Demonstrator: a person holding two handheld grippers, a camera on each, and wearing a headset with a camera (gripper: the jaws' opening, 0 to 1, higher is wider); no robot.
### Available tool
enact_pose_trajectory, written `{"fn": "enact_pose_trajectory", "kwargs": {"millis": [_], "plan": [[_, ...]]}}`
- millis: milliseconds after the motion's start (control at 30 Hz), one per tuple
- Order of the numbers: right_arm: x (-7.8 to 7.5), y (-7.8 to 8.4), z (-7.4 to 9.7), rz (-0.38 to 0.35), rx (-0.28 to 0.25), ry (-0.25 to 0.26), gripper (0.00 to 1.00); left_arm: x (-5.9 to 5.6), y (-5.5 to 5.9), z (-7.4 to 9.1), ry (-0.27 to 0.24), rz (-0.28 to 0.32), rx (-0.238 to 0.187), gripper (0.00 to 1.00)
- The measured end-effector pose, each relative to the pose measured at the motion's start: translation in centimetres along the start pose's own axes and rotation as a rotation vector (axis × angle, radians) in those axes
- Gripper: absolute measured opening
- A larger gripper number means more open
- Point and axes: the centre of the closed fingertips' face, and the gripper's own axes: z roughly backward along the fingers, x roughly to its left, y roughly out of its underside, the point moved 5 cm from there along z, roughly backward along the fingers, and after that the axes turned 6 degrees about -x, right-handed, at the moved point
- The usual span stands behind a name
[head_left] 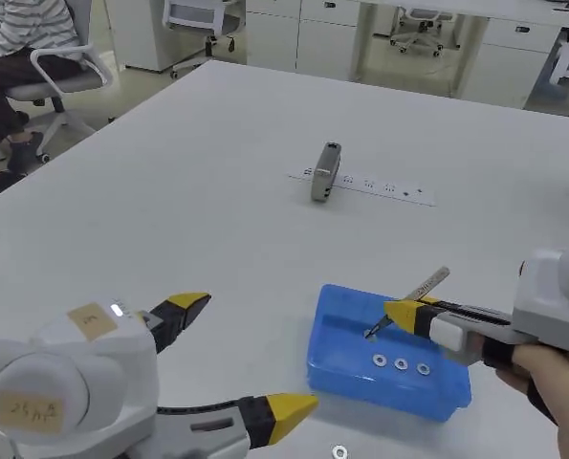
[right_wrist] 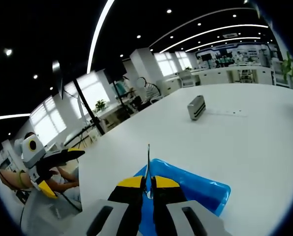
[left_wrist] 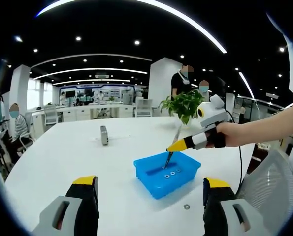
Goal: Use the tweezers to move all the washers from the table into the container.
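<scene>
Our right gripper (head_left: 405,314) has its jaws pinched narrow on the tweezers (head_left: 429,284). The tweezer tips reach ahead of the jaws and down into the blue container (head_left: 341,368), close to its floor. Three washers (head_left: 401,363) lie in a row in the container, just beside the tips. We cannot tell whether the tips grip anything. Our left gripper (head_left: 260,351) hangs with its jaws wide apart and empty, the container just ahead of them. One washer (head_left: 339,451) lies on the bench (head_left: 217,172), near the tip of one left jaw and outside the container.
</scene>
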Motion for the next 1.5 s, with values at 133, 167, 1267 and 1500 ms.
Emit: {"fn": "enact_pose_trajectory", "kwargs": {"millis": [133,167,1267,1500], "plan": [[-0.1,0.2,-0.5,0.009,0.017,-0.001,0.03,0.0,0.0,0.0,0.000,0.000,0.002,0.90],[-0.1,0.3,-0.6,0.011,0.021,0.000,0.03,0.0,0.0,0.0,0.000,0.000,0.002,0.89],[-1.2,3.1,-3.0,0.114,0.181,0.021,0.03,0.1,-0.1,0.1,-0.005,0.005,-0.004,0.89],[-0.8,3.1,-3.3,0.251,0.197,-0.006,0.03,0.1,-0.1,0.1,-0.002,0.006,-0.005,0.90]]}}
